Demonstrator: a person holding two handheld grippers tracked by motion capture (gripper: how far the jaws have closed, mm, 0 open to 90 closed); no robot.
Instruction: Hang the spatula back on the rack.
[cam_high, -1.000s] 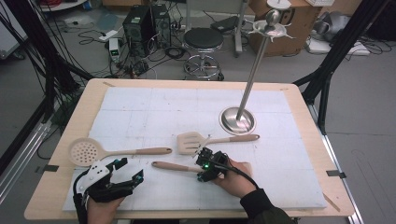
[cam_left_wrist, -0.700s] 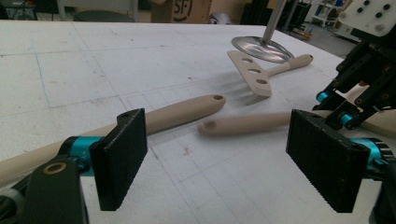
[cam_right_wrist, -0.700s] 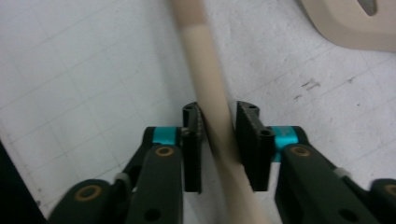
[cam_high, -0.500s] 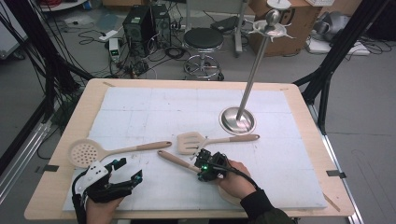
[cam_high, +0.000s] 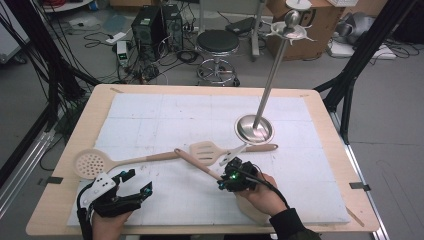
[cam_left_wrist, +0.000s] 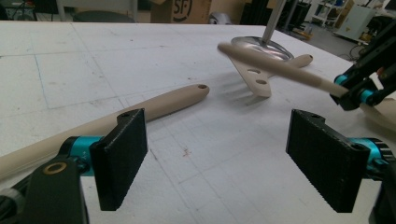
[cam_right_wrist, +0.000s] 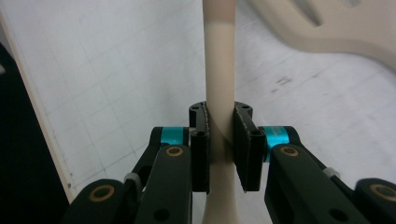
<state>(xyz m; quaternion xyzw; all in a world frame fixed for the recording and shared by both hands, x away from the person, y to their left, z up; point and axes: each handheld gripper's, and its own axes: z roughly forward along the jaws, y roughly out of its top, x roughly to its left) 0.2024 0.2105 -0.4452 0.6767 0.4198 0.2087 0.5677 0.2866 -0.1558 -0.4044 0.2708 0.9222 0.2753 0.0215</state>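
My right gripper (cam_high: 223, 180) is shut on the beige handle of a utensil (cam_high: 196, 162), near the table's front. That handle slants up and away to the left, over the slotted spatula (cam_high: 205, 150); its head is mostly hidden under the hand. In the right gripper view the jaws clamp the handle (cam_right_wrist: 219, 93). My left gripper (cam_high: 139, 181) hovers open at the front left, holding nothing. Just beyond it lies a round perforated skimmer (cam_high: 90, 162). Between my own open jaws I see the skimmer's handle (cam_left_wrist: 163, 102), the spatula (cam_left_wrist: 254, 77) and the lifted handle (cam_left_wrist: 275, 67).
A steel stand with a round base (cam_high: 254, 129) and a tall pole (cam_high: 272, 70) rises right of centre, close behind the spatula's handle. A white mat (cam_high: 150, 115) covers the wooden table (cam_high: 75, 135). A stool and computer cases stand on the floor beyond.
The held utensil's free end has risen and swung away from me, from lying nearly flat to slanting over the spatula. The left gripper has barely moved.
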